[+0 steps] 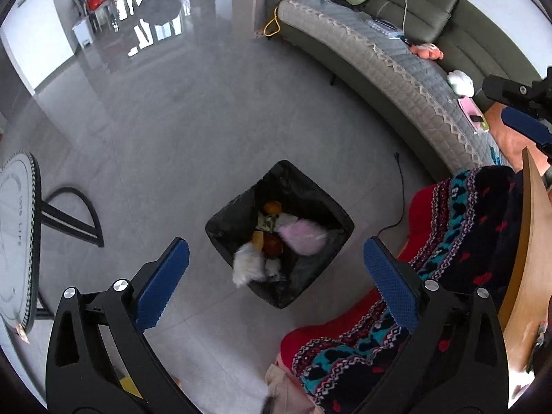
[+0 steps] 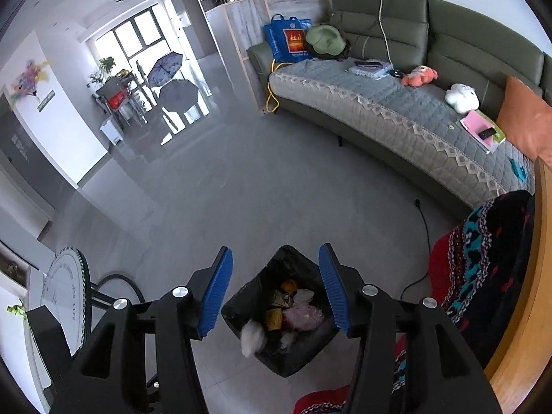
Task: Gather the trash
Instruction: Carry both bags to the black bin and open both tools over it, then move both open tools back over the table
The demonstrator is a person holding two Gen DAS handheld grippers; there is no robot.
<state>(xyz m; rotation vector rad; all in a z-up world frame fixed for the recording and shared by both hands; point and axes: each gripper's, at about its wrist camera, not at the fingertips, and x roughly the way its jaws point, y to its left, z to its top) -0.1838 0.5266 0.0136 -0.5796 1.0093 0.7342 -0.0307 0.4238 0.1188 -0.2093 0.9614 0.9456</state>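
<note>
Above the lined trash bin [image 2: 286, 314], hovering wide open and empty: right hand-held gripper [image 2: 276, 295], nearer than left hand-held gripper [image 1: 276, 283], likewise agape.

You are in a home living room: a green sofa [image 2: 431, 34] with soft toys [image 2: 419, 76], open umbrellas [image 2: 172, 79] drying by the window, and a lined trash bin [image 1: 279, 233] on tiled floor [image 2: 258, 179].
</note>
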